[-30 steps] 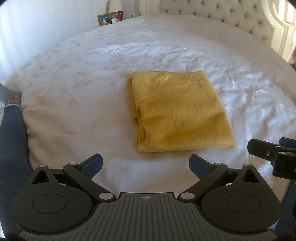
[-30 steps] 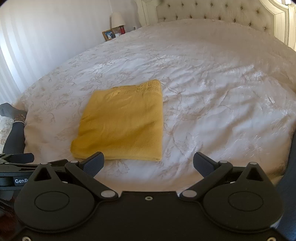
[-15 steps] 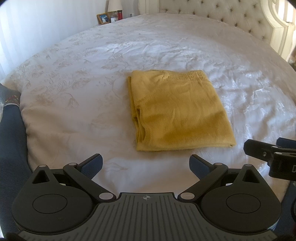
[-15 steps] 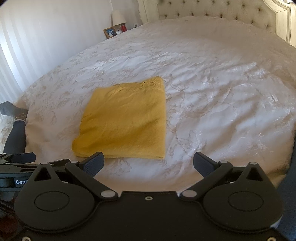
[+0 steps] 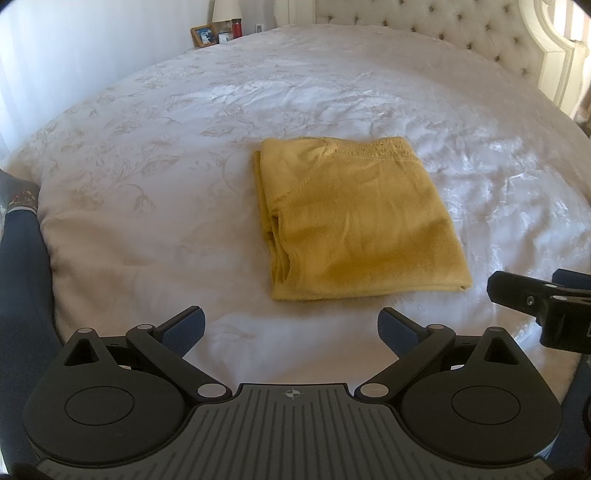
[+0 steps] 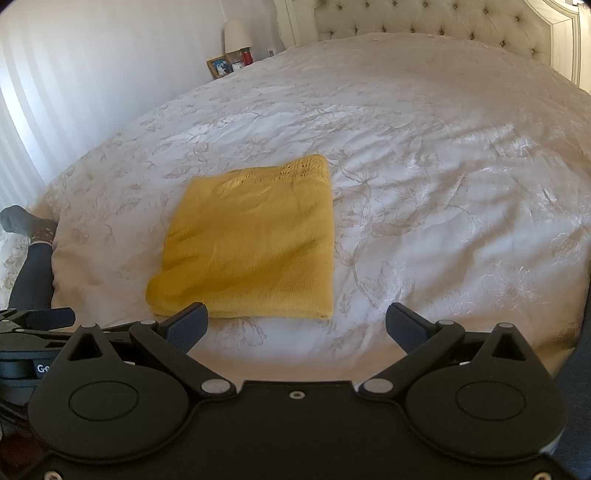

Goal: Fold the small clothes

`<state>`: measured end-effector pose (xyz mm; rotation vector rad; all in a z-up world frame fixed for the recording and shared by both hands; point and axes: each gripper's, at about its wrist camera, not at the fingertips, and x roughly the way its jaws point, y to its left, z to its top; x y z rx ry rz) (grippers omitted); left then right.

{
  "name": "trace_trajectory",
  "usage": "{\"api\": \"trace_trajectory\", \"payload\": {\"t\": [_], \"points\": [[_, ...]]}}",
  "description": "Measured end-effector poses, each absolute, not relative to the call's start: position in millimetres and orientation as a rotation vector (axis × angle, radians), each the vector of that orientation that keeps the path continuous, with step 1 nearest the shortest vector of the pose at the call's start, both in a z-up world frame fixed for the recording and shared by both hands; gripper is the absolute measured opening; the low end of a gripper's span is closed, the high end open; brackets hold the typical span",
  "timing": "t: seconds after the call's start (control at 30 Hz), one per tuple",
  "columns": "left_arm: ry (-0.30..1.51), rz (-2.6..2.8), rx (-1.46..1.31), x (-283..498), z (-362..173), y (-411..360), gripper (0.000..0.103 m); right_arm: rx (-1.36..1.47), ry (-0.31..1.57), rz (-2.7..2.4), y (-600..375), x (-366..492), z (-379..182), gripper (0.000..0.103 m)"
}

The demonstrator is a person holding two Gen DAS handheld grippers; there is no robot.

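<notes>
A yellow knit garment [image 5: 354, 221] lies folded into a rectangle on the white bed [image 5: 147, 184], its layered edges on the left and a lace band along the far side. In the right wrist view the yellow garment [image 6: 251, 243] sits left of centre. My left gripper [image 5: 291, 328] is open just short of the garment's near edge, with nothing between its fingers. My right gripper [image 6: 295, 325] is open too, held back from the near right corner. Part of the right gripper [image 5: 546, 306] shows at the right edge of the left wrist view.
The bedspread [image 6: 443, 184] is wide, with a floral pattern. A tufted headboard [image 5: 461, 33] runs along the far side. A nightstand with a lamp [image 6: 236, 35], a photo frame [image 6: 219, 67] and a red jar stands at the back left. A person's leg in a dark sock [image 6: 31, 258] is at the left.
Both grippers have drifted slightly forward over the bed, so the garment looks a little nearer. The garment has not moved, and both grippers stay open.
</notes>
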<state>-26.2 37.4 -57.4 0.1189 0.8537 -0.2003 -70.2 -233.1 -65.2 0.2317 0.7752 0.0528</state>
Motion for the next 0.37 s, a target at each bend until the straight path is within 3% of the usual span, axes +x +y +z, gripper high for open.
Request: {"api": "trace_trajectory", "payload": {"t": [0.37], "points": [[0.852, -0.202, 0.118, -26.3, -58.8, 36.5, 0.101, 0.232, 0.778, 0.057, -231.4, -69.9, -64.1, 0.102]]}}
